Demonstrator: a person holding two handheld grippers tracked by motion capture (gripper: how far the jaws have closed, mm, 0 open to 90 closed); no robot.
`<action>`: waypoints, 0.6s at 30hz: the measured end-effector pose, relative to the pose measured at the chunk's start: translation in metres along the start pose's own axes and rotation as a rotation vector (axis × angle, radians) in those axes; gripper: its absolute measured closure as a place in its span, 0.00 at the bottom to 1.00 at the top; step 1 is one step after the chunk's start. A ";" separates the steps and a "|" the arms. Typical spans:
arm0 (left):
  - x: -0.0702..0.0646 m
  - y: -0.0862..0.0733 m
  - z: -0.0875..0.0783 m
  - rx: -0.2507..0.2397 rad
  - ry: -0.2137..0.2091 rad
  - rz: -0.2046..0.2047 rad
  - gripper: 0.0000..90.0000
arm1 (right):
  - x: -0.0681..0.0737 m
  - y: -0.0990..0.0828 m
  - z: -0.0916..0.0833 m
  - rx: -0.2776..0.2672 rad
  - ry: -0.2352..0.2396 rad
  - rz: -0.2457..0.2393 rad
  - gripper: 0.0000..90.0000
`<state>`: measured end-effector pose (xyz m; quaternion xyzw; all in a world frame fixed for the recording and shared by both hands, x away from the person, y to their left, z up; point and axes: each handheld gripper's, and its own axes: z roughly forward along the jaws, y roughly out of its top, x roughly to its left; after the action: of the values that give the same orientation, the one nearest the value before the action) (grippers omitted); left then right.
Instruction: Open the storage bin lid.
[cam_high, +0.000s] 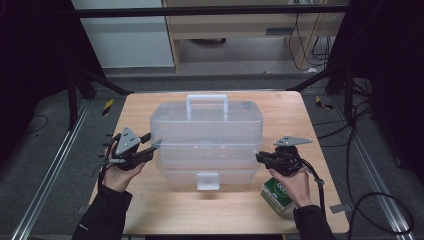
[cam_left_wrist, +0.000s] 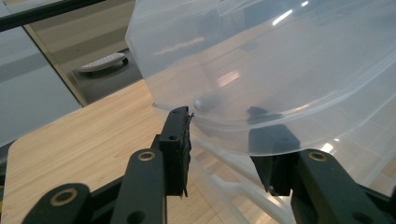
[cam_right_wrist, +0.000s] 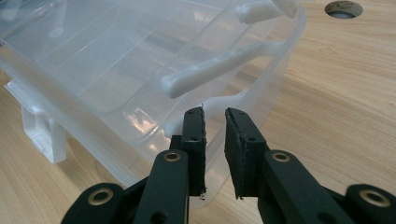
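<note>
A clear plastic toolbox (cam_high: 210, 165) stands mid-table, its lid (cam_high: 207, 125) lifted a little off the base, with the white handle (cam_high: 207, 104) on top. My left gripper (cam_high: 151, 145) is at the lid's left end. In the left gripper view the gripper (cam_left_wrist: 222, 116) has one pad outside the lid rim (cam_left_wrist: 205, 105), and the other shows through the plastic from inside. My right gripper (cam_high: 260, 158) is at the box's right end. Its gripper (cam_right_wrist: 215, 115) has a narrow gap with nothing in it, just short of a white hinge arm (cam_right_wrist: 210, 74).
A green and white carton (cam_high: 276, 196) lies under my right hand near the table's front right corner. The box's white latch (cam_high: 207, 181) faces me. The wooden table (cam_high: 165, 210) has a round hole (cam_right_wrist: 343, 8) beyond the box. Metal rails run along both sides.
</note>
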<state>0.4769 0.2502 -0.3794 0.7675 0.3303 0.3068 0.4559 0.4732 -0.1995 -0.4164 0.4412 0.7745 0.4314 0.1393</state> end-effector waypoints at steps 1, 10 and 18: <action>0.000 0.001 0.000 -0.002 0.000 -0.003 0.65 | 0.000 0.000 0.000 0.000 0.001 0.005 0.86; 0.006 0.011 0.002 -0.028 0.004 -0.015 0.67 | -0.001 -0.001 0.000 -0.008 0.003 0.016 0.87; 0.011 0.023 0.004 -0.042 0.027 -0.032 0.70 | 0.000 -0.001 0.000 -0.001 -0.004 0.019 0.87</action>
<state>0.4922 0.2484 -0.3585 0.7480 0.3420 0.3168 0.4723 0.4731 -0.1994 -0.4170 0.4493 0.7698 0.4323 0.1367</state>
